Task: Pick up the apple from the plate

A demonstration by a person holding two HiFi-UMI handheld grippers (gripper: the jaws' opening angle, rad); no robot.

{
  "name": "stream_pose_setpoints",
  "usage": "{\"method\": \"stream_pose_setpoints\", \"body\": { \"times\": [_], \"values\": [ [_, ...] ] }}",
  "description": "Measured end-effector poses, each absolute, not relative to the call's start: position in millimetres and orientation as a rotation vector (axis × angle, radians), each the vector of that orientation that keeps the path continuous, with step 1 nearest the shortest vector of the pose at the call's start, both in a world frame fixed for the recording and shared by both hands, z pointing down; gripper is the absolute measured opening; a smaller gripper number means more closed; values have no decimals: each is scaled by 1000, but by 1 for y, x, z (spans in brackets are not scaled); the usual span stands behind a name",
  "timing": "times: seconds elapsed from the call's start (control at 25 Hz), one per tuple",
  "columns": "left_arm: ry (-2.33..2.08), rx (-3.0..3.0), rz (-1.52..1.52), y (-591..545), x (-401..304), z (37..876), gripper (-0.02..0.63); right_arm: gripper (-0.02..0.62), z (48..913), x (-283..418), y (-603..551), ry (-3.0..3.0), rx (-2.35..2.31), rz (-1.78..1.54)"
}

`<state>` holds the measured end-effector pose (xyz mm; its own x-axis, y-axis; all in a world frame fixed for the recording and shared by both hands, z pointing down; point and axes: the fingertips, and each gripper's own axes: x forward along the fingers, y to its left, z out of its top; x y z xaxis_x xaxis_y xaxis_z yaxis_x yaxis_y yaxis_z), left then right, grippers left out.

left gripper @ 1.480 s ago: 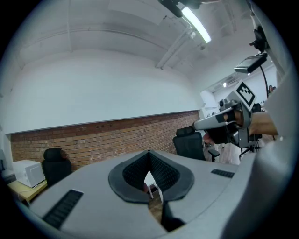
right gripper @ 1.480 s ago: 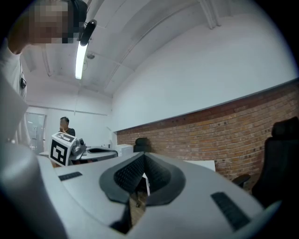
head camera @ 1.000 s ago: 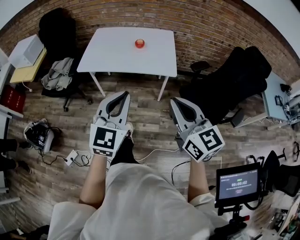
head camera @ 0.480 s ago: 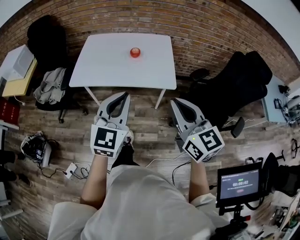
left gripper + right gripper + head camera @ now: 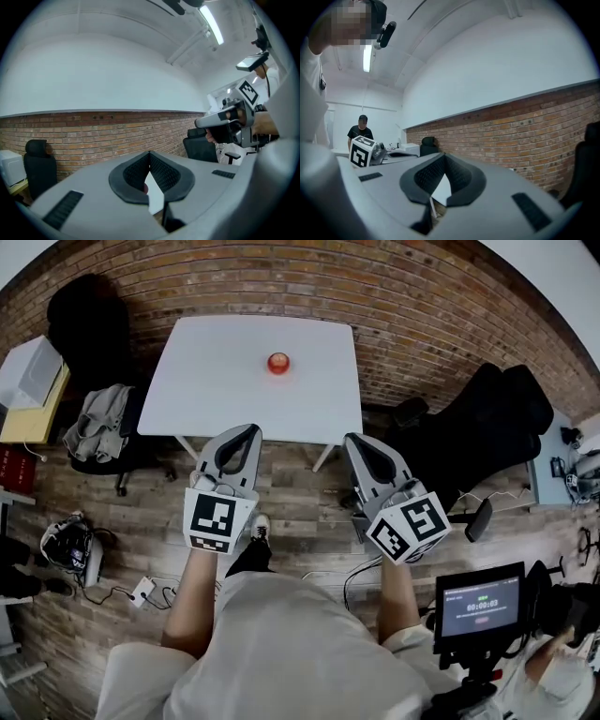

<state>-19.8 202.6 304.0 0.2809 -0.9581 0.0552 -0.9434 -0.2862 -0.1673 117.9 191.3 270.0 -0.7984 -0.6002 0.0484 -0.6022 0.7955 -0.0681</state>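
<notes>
head view, nearest first: two grippers are being held out level over the wooden floor [image 5: 300,498], side by side and apart from each other. the left gripper [image 5: 249,429] is being held with its jaws pressed together and nothing between them, as is being shown in the left gripper view, where the dark pads are meeting at their tips. the right gripper [image 5: 352,439] is being held the same way, tips together and empty. just beyond the tips, the near edge of a white table [image 5: 216,390] is being approached. the apple [image 5: 278,363] is sitting past the middle of the tabletop, towards the far edge, well apart from both grippers; the plate under it is too small to be made out. behind the table a brick wall [image 5: 422,306] is closing off the room. as a judgement, the apple is likely to be firm and fairly light, with a smooth round skin that may slip. both sets of jaws would need to be opened wider than the fruit. the fruit is best taken across its widest part at mid-height, with pressure enough to hold but not to bruise.
</notes>
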Motion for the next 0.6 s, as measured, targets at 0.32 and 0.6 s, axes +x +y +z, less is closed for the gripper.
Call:
{"method": "stream_pose_setpoints", "body": {
  "times": [0.32,0.6],
  "values": [
    [1809,-2449,-221,160,-36,304,5,3,283,102,148,-2921,969,239],
    [1810,-2470,-235,127,-57,308,5,3,293,82,115,-2879,967,285]
  ]
}}
